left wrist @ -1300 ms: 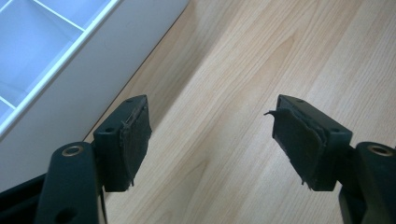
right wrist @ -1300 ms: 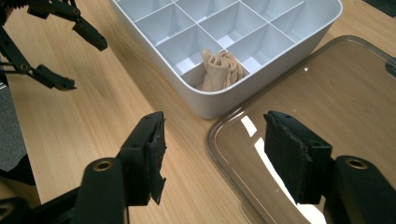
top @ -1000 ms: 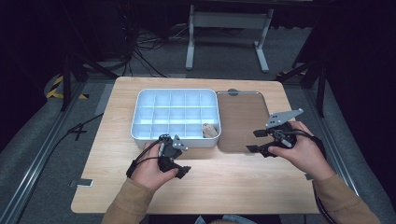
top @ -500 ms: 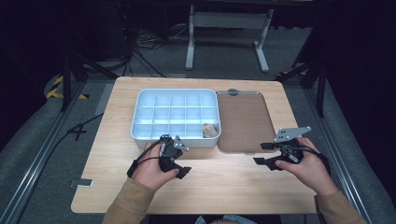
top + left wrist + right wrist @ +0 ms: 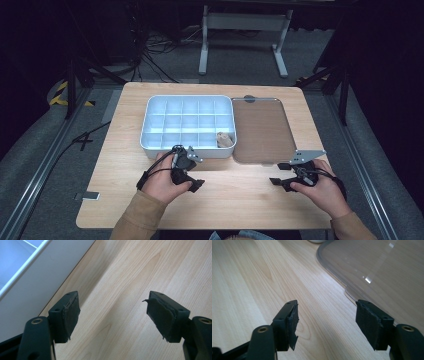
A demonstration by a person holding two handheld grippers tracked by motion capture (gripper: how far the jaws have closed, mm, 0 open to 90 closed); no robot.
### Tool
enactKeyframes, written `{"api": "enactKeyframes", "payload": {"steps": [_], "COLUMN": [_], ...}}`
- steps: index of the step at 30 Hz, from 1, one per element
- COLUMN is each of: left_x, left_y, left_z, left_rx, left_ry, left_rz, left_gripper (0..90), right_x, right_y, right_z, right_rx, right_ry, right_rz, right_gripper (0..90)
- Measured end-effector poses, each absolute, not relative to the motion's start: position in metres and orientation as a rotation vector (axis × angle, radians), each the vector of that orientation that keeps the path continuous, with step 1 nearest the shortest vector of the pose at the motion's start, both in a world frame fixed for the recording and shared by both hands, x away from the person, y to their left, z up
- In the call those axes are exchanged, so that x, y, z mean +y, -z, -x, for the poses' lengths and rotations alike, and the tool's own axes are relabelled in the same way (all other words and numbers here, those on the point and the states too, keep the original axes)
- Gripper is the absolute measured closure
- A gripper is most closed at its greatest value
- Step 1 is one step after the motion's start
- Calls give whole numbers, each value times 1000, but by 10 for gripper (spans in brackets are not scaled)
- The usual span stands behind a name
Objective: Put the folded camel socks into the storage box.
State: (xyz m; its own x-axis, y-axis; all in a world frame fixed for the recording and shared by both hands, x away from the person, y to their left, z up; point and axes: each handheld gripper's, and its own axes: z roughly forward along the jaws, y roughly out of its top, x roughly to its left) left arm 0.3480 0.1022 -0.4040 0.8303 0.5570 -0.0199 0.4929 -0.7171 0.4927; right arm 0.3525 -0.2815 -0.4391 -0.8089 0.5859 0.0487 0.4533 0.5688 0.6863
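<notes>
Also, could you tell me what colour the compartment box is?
The compartment box is white with a pale bluish cast, best seen in the high view.

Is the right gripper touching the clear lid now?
Apart. In the right gripper view, the right gripper has its jaws open with bare wooden table between them, and the clear lid edge lies beyond the jaws, with wood showing in between.

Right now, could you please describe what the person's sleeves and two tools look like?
Both sleeves are tan. The left hand-held gripper is black, with a thin black cable looping by the wrist. The right hand-held gripper is black too, topped by a grey three-cornered plate. Their jaws carry worn, frayed dark pads.
</notes>
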Motion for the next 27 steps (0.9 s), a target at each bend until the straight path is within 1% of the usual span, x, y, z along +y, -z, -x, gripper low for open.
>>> {"api": "enactKeyframes", "payload": {"steps": [13,27], "left_x": [103,106], "left_y": [410,420], "left_z": [-351,-354], "left_rx": [799,814], "left_ry": [-153,-119], "left_rz": [-2542,-2584], "left_gripper": [260,246], "right_x": [-280,-275], "right_y": [469,481], "right_z": [-353,-350], "right_rx": [2615,2589], "right_ry": [-1096,-1111], "right_rz": [-826,-759], "right_gripper": [354,328]}}
